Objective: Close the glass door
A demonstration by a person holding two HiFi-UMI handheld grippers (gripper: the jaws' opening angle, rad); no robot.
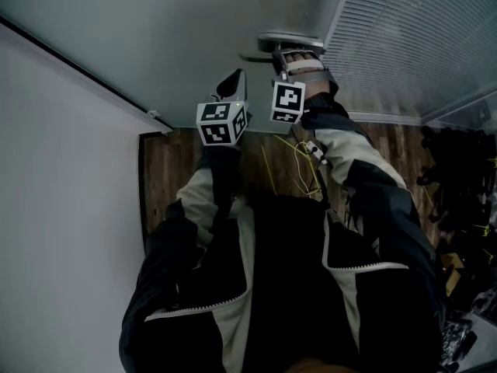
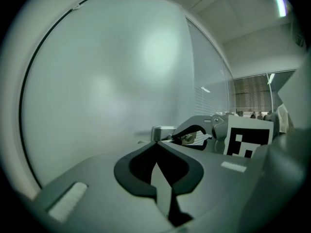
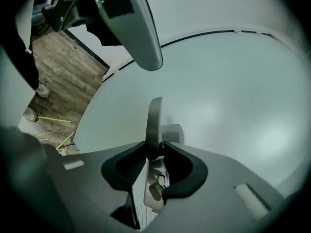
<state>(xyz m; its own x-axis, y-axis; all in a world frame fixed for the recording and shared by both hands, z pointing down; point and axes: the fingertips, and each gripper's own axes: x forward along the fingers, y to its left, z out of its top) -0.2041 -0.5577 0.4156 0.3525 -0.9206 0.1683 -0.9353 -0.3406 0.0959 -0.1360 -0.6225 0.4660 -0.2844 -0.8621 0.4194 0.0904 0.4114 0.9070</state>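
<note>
step: swing door shut | right claw clamped on handle | left claw closed, empty, beside door | tip: hold firm, follow the door's arc, don't twist the lever

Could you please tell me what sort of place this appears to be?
Probably an office interior: a frosted glass door with a metal lever handle, a slatted blind beside it, and wood-plank flooring below.

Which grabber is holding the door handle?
The right gripper: its jaws are clamped on the silver door handle. The left gripper has its jaws together with nothing between them.
</note>
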